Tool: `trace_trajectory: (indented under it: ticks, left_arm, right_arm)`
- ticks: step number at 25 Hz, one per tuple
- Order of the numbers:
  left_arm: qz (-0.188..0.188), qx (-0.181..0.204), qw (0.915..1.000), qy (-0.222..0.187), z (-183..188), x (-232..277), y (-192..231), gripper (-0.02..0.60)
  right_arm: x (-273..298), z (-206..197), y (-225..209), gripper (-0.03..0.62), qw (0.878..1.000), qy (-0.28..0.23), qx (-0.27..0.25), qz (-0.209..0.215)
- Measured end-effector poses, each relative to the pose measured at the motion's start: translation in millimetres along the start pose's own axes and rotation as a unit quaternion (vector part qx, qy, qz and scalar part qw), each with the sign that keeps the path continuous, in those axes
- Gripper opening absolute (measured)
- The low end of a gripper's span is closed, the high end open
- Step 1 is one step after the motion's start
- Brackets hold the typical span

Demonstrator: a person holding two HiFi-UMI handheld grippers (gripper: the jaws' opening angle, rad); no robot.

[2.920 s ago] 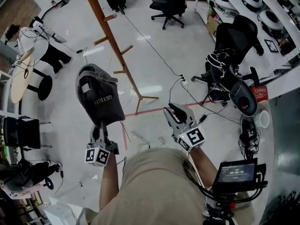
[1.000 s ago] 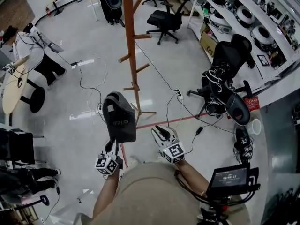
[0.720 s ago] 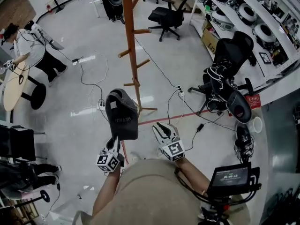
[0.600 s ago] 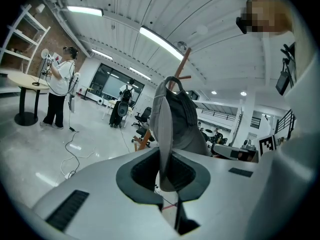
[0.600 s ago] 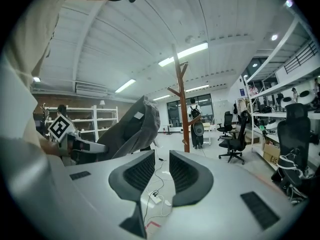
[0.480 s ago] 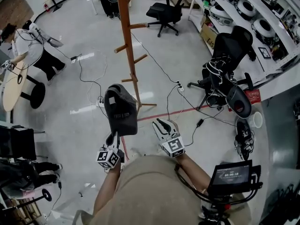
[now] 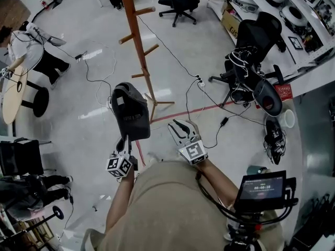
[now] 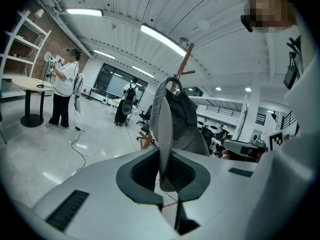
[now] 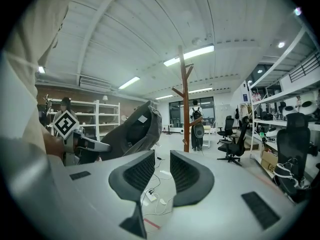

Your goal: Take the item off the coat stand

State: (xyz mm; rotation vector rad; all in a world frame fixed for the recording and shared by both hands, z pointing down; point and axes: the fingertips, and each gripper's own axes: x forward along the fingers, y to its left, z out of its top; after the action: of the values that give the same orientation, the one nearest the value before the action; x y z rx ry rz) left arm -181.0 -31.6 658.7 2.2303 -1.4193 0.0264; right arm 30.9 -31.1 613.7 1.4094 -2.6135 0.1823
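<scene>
The wooden coat stand [image 7: 135, 41] rises from the floor, and the dark grey cap [image 7: 130, 111] is off it, held up clear of its pegs in front of the person. The left tongs [image 7: 124, 141] are clamped on the cap's edge. The right tongs [image 7: 177, 125], just beside, stand parted and empty.

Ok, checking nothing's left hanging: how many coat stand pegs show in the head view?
4 pegs, all bare: upper right, upper left, lower right, lowest left. The coat stand runs out of frame at the top, so more may be hidden.
</scene>
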Motion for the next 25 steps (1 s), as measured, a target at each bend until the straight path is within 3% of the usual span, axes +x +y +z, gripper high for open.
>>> trace_trajectory:
  ticks: [25]
  left_arm:
    - [0.0,-0.005,0.9997,0.023,-11,7,8,0.034]
  right_arm:
    - [9,-14,0,0.097,1.0,0.011,0.027,0.003]
